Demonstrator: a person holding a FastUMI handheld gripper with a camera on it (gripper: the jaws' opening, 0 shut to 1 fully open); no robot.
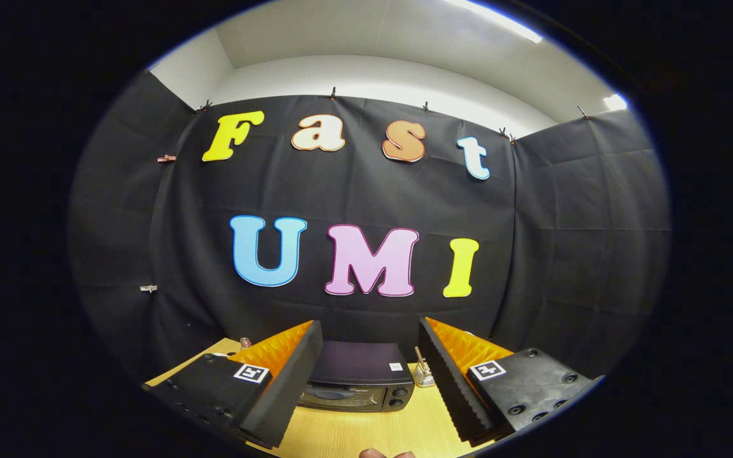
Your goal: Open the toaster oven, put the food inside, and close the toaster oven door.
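Tool (pixel 366 381) fingers stood wide apart, gripping nothing, toaster oven (pixel 357 381) beyond them at tabletop (pixel 354 432) far edge, door looked shut; high, far approach risked missing the handle

We observed a booth enclosed by black cloth (pixel 366 191) on three sides, with the panels hung from small clips (pixel 333 93) along the top edge. The cloth showed faint fold creases. Above it, a plain white wall (pixel 379 79) rose to a white ceiling (pixel 366 38). A long light strip (pixel 500 19) ran across the ceiling, and a second bright patch (pixel 614 102) showed above the right-hand panel. A light wooden table (pixel 366 432) stood against the rear cloth.
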